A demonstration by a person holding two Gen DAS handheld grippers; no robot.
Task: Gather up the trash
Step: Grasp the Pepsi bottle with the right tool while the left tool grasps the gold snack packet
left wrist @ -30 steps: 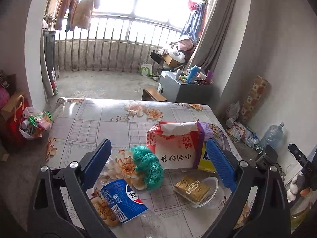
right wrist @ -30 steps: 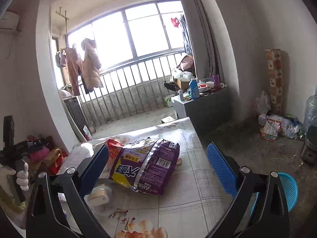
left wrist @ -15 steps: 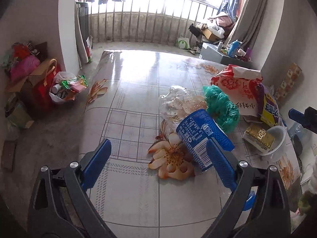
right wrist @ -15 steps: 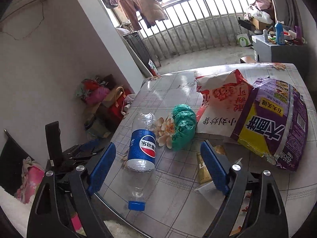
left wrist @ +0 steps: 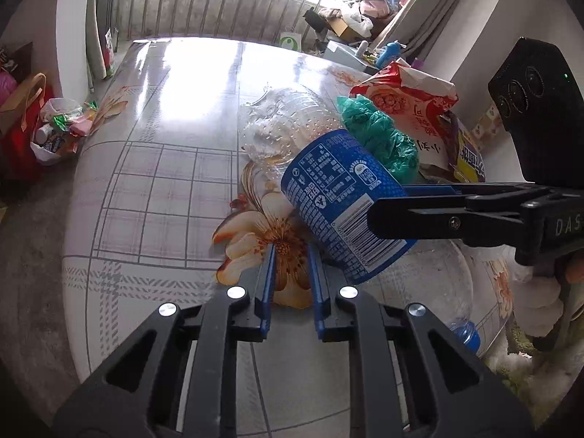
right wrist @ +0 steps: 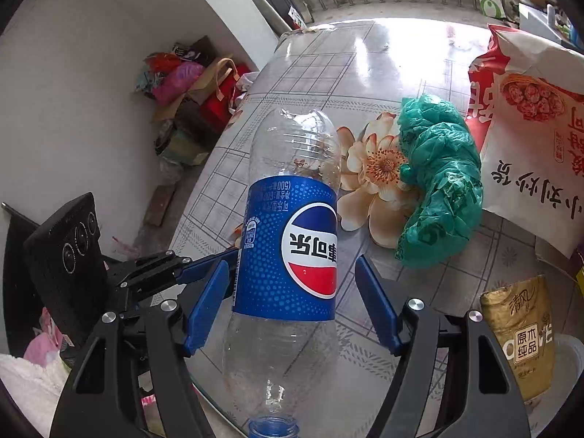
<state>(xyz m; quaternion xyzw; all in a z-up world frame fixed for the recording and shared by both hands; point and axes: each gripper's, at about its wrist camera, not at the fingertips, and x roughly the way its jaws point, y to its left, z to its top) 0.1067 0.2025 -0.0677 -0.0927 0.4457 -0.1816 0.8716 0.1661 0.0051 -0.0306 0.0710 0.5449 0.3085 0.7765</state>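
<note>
A clear cola bottle (left wrist: 339,189) (right wrist: 292,255) with a blue label lies on the flowered table (left wrist: 164,182), its blue cap toward the near edge. My right gripper (right wrist: 292,263) straddles the label. Its jaws are closing, and a gap shows at the right pad (right wrist: 376,306). In the left wrist view the right gripper (left wrist: 387,200) reaches across the bottle from the right, held by a white-gloved hand (left wrist: 540,292). My left gripper (left wrist: 291,253) hovers low just left of the bottle, jaws closing and nearly together, with only tablecloth between them.
A crumpled green plastic bag (right wrist: 438,189) and a red-and-white paper bag (right wrist: 529,127) lie beyond the bottle. A gold tissue pack (right wrist: 518,332) sits in a clear bowl at the right. Bags and clutter (left wrist: 54,135) stand on the floor left of the table.
My left gripper sank toward the table beside the bottle and its jaws drew nearly together. My right gripper swung from the purple snack bag to the bottle, tilted down and straddles it.
</note>
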